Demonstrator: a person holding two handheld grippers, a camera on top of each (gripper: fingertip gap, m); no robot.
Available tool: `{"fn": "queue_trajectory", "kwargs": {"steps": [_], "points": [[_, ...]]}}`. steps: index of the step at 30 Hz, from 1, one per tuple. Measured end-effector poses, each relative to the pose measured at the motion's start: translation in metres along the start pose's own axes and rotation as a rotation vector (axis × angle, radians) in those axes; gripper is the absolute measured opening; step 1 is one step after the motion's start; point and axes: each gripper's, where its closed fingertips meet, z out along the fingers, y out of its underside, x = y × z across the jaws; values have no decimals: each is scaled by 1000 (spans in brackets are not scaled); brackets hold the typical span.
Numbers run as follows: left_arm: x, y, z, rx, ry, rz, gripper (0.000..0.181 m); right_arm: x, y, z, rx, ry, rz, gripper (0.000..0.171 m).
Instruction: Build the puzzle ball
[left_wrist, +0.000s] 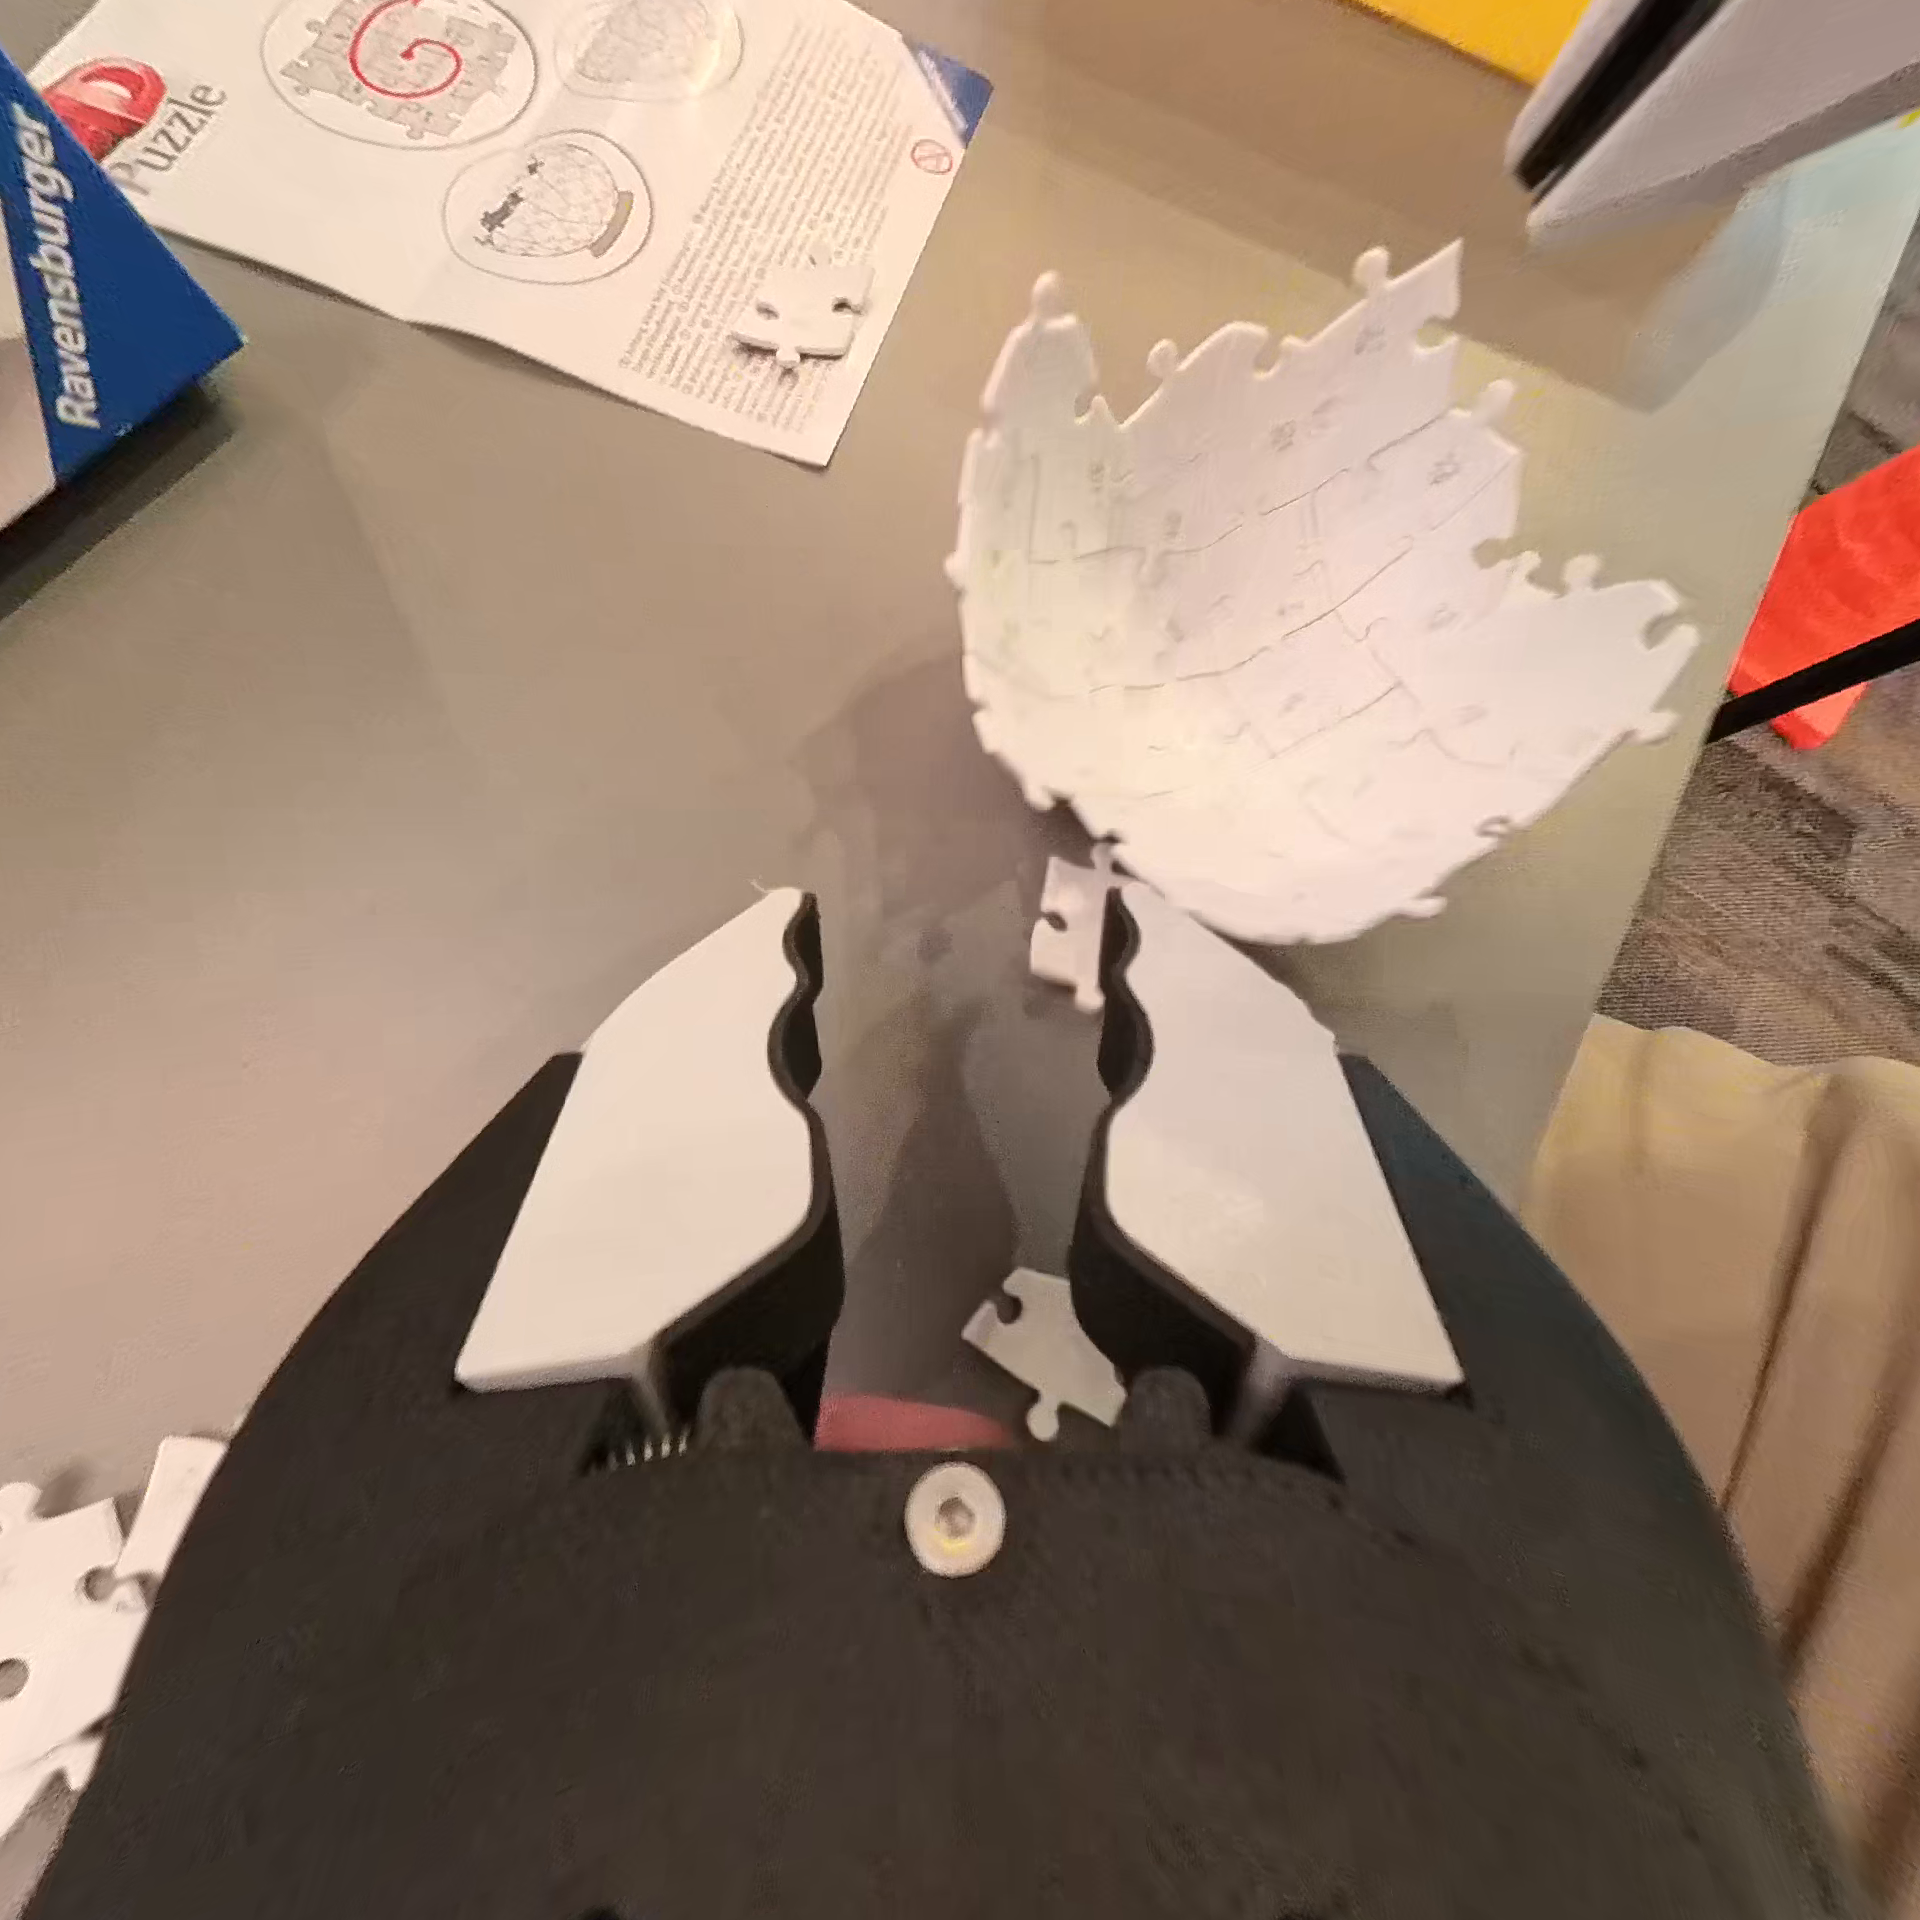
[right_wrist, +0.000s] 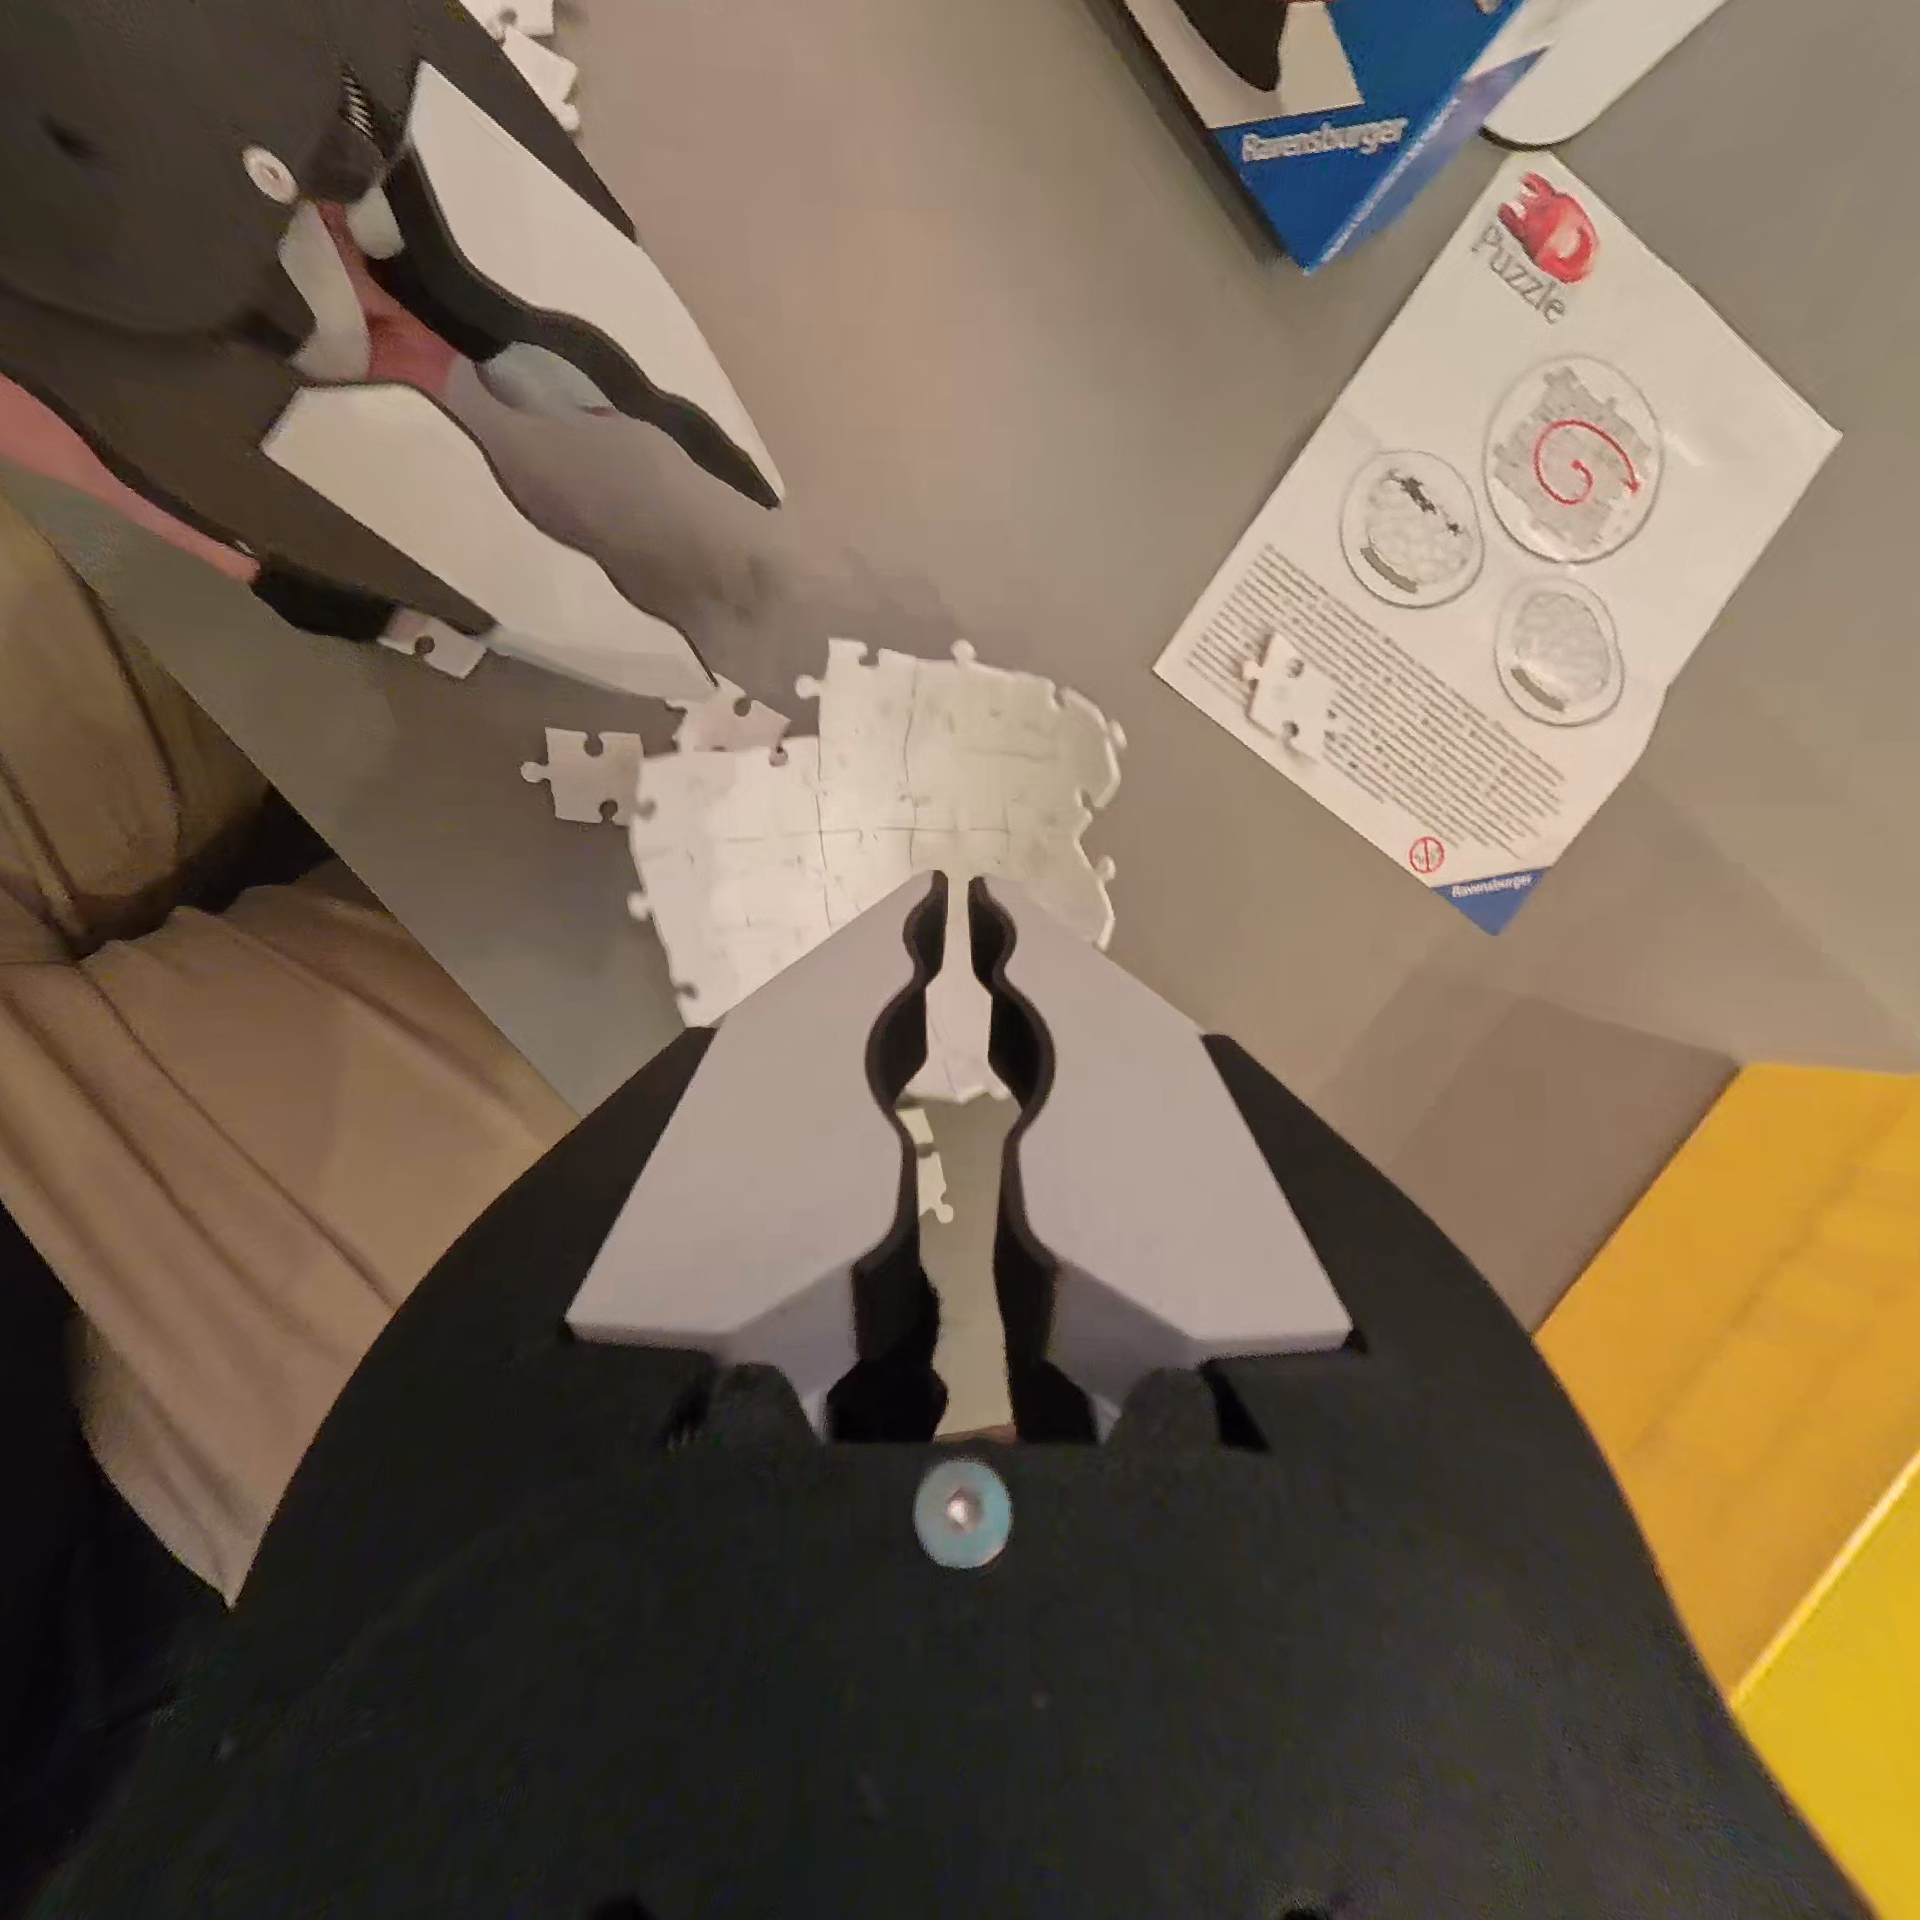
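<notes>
A white, partly built puzzle ball shell (left_wrist: 1278, 623) is tilted up above the grey table. My right gripper (right_wrist: 956, 883) is shut on the shell's wall (right_wrist: 894, 769); its finger also shows in the left wrist view (left_wrist: 1704, 114). My left gripper (left_wrist: 961, 935) is open and empty just in front of the shell's lower edge. It also shows in the right wrist view (right_wrist: 738, 587). A loose white piece (left_wrist: 1070, 935) touches its right fingertip at the shell's rim; I cannot tell if it is joined. Another piece (left_wrist: 1039, 1351) lies on the table under the left gripper.
An instruction sheet (left_wrist: 540, 187) with one piece (left_wrist: 805, 312) on it lies beyond. A blue puzzle box (left_wrist: 83, 291) stands far left, with loose pieces (left_wrist: 62, 1621) near left. The table edge, a red object (left_wrist: 1839, 603) and beige cloth (left_wrist: 1714, 1351) are to the right. A yellow surface (right_wrist: 1766, 1351) lies beside my right gripper. The tips of one gripper are about 12 centimeters away from the tips of the other.
</notes>
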Motion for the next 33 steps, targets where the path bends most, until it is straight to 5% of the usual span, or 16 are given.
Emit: {"fn": "queue_trajectory", "kwargs": {"steps": [4,9,14,21,33], "points": [[9,-10,-17,47,53,-5,44,9,21,-5,17,-20,4,6],[39,-4,-17,1,138,-101,56,35,34,6,33,32,-46,8],[43,-1,-12,25,97,-198,64,30,1,4,123,-23,-203,9],[47,-3,4,4,39,-219,65,44,-14,48,-9,-115,-399,13],[29,-17,35,-26,38,-271,10,30,12,70,-63,-350,-300,11]]}}
